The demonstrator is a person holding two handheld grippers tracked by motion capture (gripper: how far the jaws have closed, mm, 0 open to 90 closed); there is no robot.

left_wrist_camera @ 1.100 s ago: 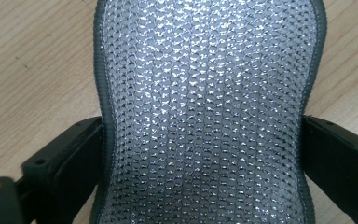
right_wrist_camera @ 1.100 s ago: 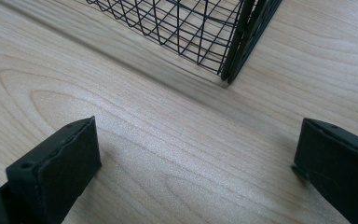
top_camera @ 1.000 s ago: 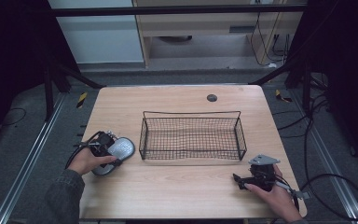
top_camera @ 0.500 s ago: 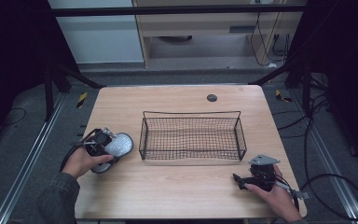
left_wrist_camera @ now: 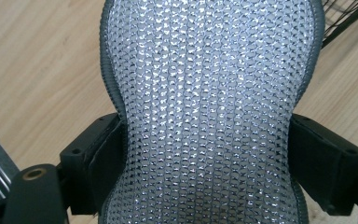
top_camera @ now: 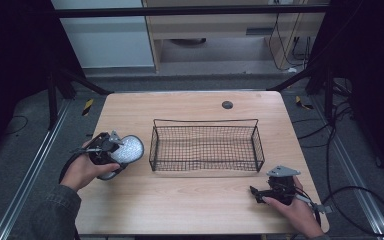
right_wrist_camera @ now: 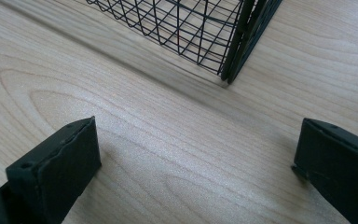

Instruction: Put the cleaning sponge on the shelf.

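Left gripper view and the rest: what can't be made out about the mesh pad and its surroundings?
- Mesh pad, left gripper view: top and bottom ends cut off by the frame; its underside is hidden.
- Left gripper, high view: the pad and hand cover the jaws.
- Small dark disc, high view: too small to identify.
- Wire basket, right gripper view: one corner in frame, the rest cut off.
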